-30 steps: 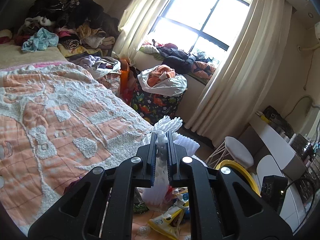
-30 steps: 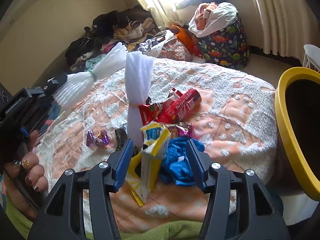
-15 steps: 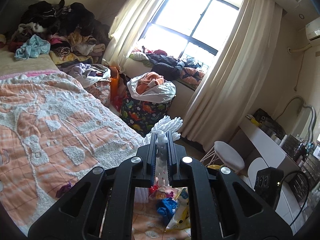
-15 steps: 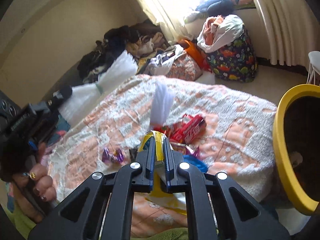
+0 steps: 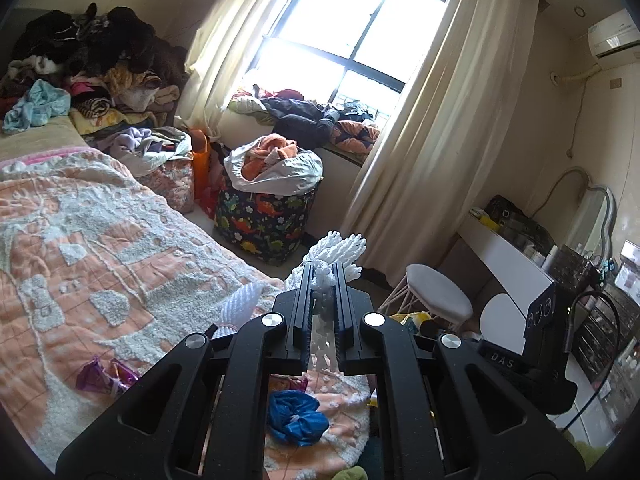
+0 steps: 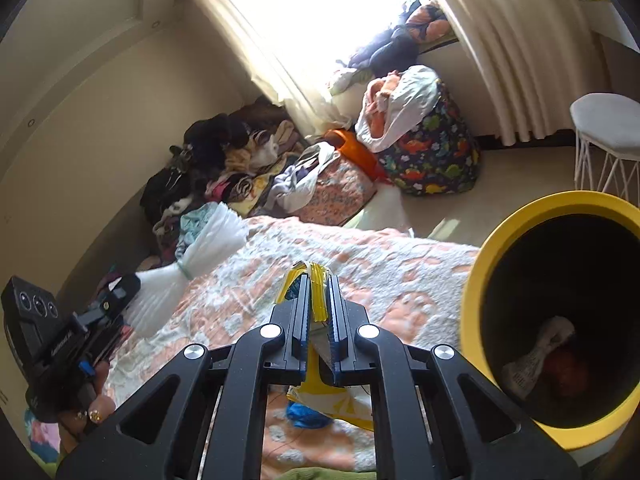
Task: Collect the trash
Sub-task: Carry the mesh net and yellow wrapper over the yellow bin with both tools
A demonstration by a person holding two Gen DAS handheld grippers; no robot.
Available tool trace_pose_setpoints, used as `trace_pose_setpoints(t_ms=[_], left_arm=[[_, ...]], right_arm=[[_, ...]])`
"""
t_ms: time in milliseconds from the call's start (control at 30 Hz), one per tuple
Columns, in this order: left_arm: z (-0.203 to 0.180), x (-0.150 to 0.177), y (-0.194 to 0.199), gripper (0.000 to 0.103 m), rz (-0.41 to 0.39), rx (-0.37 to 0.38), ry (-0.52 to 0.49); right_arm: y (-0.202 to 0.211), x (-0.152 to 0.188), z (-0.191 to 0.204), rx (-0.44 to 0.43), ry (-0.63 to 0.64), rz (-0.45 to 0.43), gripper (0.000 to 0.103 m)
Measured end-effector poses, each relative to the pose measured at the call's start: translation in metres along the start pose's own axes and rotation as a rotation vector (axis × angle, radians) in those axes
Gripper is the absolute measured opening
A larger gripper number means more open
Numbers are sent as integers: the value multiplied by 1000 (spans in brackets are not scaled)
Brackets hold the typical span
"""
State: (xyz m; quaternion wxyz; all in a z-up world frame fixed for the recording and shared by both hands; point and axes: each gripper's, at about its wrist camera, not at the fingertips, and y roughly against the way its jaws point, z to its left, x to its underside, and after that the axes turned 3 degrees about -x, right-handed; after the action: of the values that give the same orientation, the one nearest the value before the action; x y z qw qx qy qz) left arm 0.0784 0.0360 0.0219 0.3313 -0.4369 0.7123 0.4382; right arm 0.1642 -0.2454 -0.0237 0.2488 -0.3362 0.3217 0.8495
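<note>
Sunlit and cluttered, the bedroom holds a bed covered by a peach-and-white tufted blanket, with heaps of clothes at its far end and a dinosaur-print fabric hamper standing below the window. The left tool is clamped fully shut on a white foam fruit net, whose frilled end sticks out past the tips while the rest hangs down between the black fingers; in the right wrist view the same net fans out wide from that tool, which a hand with painted nails grips from below at the left edge. The right tool is likewise closed tight, pinching a yellow-and-white crumpled snack wrapper that pokes above the tips and dangles beneath the jaws. Both tools point slightly downward over the bed. Just to the right of the right tool stands a yellow-rimmed round bin with a dark inside, a little trash already at its bottom. On the blanket under the tools lie a crumpled blue plastic bag and, further left, a small purple foil wrapper. A white-seated wire stool stands on the floor by the curtain.
</note>
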Motion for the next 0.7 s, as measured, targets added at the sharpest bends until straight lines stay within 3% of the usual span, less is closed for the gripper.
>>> trace_pose_setpoints(t_ms=[700], left_arm=[[-67, 32, -37, 5, 121, 102, -114]], right_arm=[[59, -17, -77, 167, -93, -166, 8]])
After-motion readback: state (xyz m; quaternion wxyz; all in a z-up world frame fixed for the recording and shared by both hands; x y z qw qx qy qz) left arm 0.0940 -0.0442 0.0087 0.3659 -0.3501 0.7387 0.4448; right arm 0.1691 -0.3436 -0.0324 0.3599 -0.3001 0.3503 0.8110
